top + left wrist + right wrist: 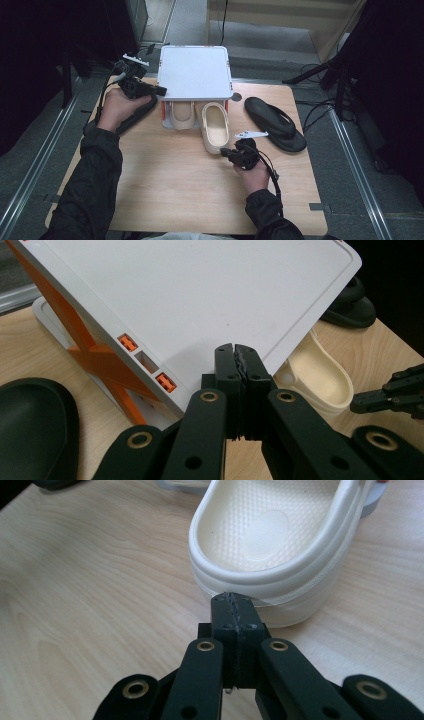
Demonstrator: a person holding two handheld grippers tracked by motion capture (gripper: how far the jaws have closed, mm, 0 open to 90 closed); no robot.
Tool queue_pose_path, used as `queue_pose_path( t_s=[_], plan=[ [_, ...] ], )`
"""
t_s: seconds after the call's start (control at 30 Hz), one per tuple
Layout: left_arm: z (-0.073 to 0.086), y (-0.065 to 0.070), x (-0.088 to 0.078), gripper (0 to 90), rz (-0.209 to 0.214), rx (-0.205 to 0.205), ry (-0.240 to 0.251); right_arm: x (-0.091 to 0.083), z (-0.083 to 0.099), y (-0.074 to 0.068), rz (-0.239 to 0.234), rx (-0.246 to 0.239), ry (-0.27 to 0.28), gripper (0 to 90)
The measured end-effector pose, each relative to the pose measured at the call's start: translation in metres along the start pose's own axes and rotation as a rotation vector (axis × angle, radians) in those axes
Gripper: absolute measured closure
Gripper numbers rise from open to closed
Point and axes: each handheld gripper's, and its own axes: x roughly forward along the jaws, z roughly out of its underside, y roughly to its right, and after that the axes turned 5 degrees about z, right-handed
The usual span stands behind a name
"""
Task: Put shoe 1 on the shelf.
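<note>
Counter (165, 185): pale wood, carrying everything listed below.

Shoe rack (196, 70): white top panel, orange cross-braced sides, standing at the far middle of the counter. One cream clog (182, 114) sits inside it on the lower level.

Black sandal (275, 122): lies on the counter right of the rack, well apart from the work. A second dark sandal (35, 425) lies by the left hand.

Cream clog (215, 127): the piece in hand. Toe just under the rack's front edge, heel toward the person, sole flat on the counter.

Right claw (233, 600): jaws pressed together, gripping nothing; tips at the clog's heel rim, touching or very nearly so.

Left claw (236, 352): jaws likewise pressed together and empty, held over the rack's left front corner.

Step, as judged: seating the second clog beside its mate. Next move likely calls for a straight, low push on the heel, keeping the toe clear of the rack's post.
</note>
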Motion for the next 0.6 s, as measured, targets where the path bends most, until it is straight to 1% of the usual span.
queue_pose_path(
  t_s=[0.07,0.2,0.33,0.47,0.6],
  plan=[
    [0.0,0.0,0.0,89.9,0.004,-0.001,0.001,0.003,-0.004,0.001,0.006,-0.012,-0.002,90.0],
    [0.0,0.0,0.0,89.9,0.0,-0.001,0.0,0.012,-0.014,0.003,0.007,-0.011,-0.004,90.0],
    [0.0,0.001,0.0,89.9,-0.003,0.001,-0.003,0.023,-0.027,0.006,-0.006,0.017,0.002,90.0],
    [0.0,0.0,0.0,89.7,0.001,0.003,0.0,0.034,-0.039,0.008,0.005,0.026,0.012,90.0],
    [0.0,0.0,0.0,89.6,-0.001,0.006,0.0,0.045,-0.048,0.007,0.022,0.019,0.02,90.0]
  ],
)
